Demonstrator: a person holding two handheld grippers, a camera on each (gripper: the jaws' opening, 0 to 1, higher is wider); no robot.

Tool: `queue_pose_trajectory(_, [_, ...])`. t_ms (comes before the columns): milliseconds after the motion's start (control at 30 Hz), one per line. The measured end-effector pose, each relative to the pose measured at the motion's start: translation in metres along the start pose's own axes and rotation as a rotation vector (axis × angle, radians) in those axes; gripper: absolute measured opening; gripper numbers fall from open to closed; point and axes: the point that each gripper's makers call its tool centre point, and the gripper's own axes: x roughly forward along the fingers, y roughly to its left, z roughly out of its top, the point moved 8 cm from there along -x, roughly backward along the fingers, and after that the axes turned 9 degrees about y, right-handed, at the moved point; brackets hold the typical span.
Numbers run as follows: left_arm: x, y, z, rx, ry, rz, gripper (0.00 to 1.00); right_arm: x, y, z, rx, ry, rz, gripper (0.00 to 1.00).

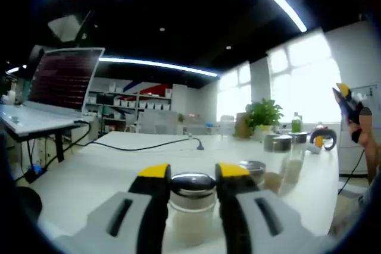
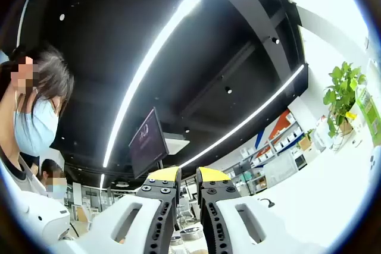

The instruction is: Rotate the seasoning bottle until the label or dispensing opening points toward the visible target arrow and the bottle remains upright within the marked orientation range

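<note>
In the left gripper view a glass seasoning bottle with a shiny metal lid stands upright on the white table. My left gripper has its yellow-tipped jaws pressed against both sides of the bottle just below the lid, shut on it. No arrow mark or label can be made out. In the right gripper view my right gripper points up toward the ceiling, its jaws nearly together with nothing between them. A yellow and black gripper tip held by a hand shows at the far right of the left gripper view.
More lidded bottles stand behind and to the right, one close to my right jaw. A potted plant, a green bottle and a black cable lie farther back. A masked person stands at the left.
</note>
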Motion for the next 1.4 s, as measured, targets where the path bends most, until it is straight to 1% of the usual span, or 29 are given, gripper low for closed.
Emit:
queue_pose_trajectory(33, [0.0, -0.001, 0.0, 0.008, 0.009, -0.008, 0.31, 0.0, 0.0, 0.0, 0.0, 0.0, 0.001, 0.09])
queue_pose_trajectory(67, [0.001, -0.001, 0.001, 0.037, 0.025, -0.019, 0.31, -0.001, 0.0, 0.001, -0.001, 0.001, 0.002, 0.09])
queue_pose_trajectory(200, [0.003, 0.002, 0.004, 0.045, 0.072, -0.064, 0.31, -0.001, 0.0, 0.0, 0.004, 0.002, 0.005, 0.09])
queue_pose_trajectory(333, [0.005, 0.005, 0.005, 0.057, 0.091, -0.125, 0.31, 0.0, 0.001, -0.002, 0.01, 0.009, 0.012, 0.09])
queue_pose_trajectory(400, [0.006, 0.007, 0.006, 0.069, 0.099, -0.172, 0.31, 0.001, 0.002, -0.003, 0.021, 0.015, 0.024, 0.09])
queue_pose_trajectory(433, [0.006, 0.01, 0.005, 0.053, 0.105, -0.184, 0.31, 0.001, 0.002, -0.004, 0.03, 0.014, 0.028, 0.09])
queue_pose_trajectory(467, [0.007, 0.011, 0.006, 0.033, 0.112, -0.216, 0.31, 0.001, 0.001, -0.004, 0.033, 0.014, 0.028, 0.09])
queue_pose_trajectory(533, [0.008, 0.013, 0.007, 0.058, 0.12, -0.231, 0.31, 0.002, 0.002, -0.005, 0.035, 0.014, 0.027, 0.09])
queue_pose_trajectory(567, [0.009, 0.013, 0.007, 0.06, 0.125, -0.241, 0.31, 0.002, 0.002, -0.005, 0.035, 0.014, 0.026, 0.09])
queue_pose_trajectory(600, [0.01, 0.014, 0.007, 0.045, 0.13, -0.261, 0.31, 0.002, 0.002, -0.005, 0.042, 0.013, 0.028, 0.09])
queue_pose_trajectory(667, [0.011, 0.016, 0.007, 0.038, 0.132, -0.281, 0.31, 0.001, 0.004, -0.002, 0.089, -0.014, 0.06, 0.09])
queue_pose_trajectory(733, [0.012, 0.017, 0.007, 0.03, 0.137, -0.309, 0.31, -0.001, 0.004, 0.001, 0.081, -0.021, 0.061, 0.09])
queue_pose_trajectory(833, [0.014, 0.018, 0.008, 0.04, 0.148, -0.356, 0.31, -0.001, 0.005, 0.002, 0.064, -0.016, 0.063, 0.09])
queue_pose_trajectory(933, [0.015, 0.019, 0.008, 0.032, 0.16, -0.425, 0.31, -0.002, 0.002, 0.002, 0.057, -0.006, 0.06, 0.09])
queue_pose_trajectory(967, [0.016, 0.02, 0.009, 0.034, 0.162, -0.428, 0.31, -0.002, 0.003, 0.002, 0.055, -0.006, 0.057, 0.09])
queue_pose_trajectory(1067, [0.018, 0.019, 0.012, 0.068, 0.19, -0.458, 0.31, -0.004, 0.002, 0.006, 0.049, -0.014, 0.052, 0.08])
queue_pose_trajectory(1167, [0.023, 0.021, 0.014, 0.065, 0.215, -0.484, 0.31, -0.002, 0.002, 0.005, 0.039, -0.021, 0.045, 0.08])
queue_pose_trajectory(1267, [0.024, 0.022, 0.017, 0.098, 0.248, -0.517, 0.31, -0.001, 0.0, 0.002, 0.046, -0.027, 0.041, 0.08])
queue_pose_trajectory(1333, [0.024, 0.022, 0.018, 0.135, 0.27, -0.548, 0.31, 0.001, 0.0, 0.0, 0.052, -0.027, 0.041, 0.08])
queue_pose_trajectory(1400, [0.025, 0.023, 0.019, 0.146, 0.28, -0.575, 0.31, 0.002, 0.002, 0.0, 0.049, -0.022, 0.039, 0.08])
